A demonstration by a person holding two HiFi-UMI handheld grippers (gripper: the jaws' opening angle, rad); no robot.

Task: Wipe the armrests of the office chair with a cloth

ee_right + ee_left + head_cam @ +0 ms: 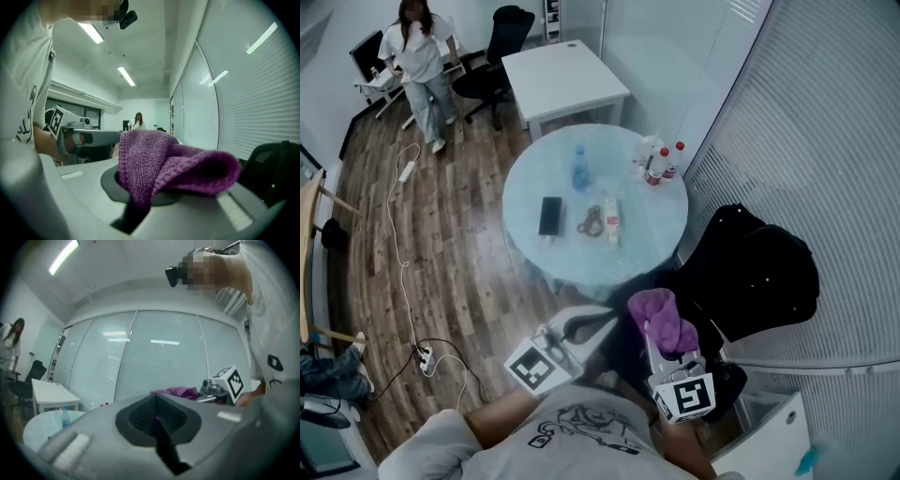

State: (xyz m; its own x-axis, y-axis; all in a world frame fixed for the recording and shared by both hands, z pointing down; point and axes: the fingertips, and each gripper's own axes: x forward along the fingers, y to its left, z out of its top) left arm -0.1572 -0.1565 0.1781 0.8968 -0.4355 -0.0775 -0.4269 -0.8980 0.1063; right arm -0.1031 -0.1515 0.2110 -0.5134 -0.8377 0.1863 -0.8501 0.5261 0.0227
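Note:
A purple cloth [661, 323] hangs bunched from my right gripper [662, 343], whose jaws are shut on it; the right gripper view shows the cloth [173, 164] folded over the jaws. My left gripper [596, 322] is just to its left, with its jaws [157, 420] pressed together and nothing held. Both are held close to my chest and pointing away from me. The black office chair [750, 272] stands right of and beyond the right gripper, against the glass wall, and shows as a dark shape [274, 164]. I cannot make out its armrests.
A round glass table [661, 234] ahead carries a blue bottle [579, 169], a phone [550, 216] and red-capped bottles [661, 164]. Behind it is a white square table [567, 80]. A person [417, 56] stands far left. A cable [403, 272] runs across the wooden floor.

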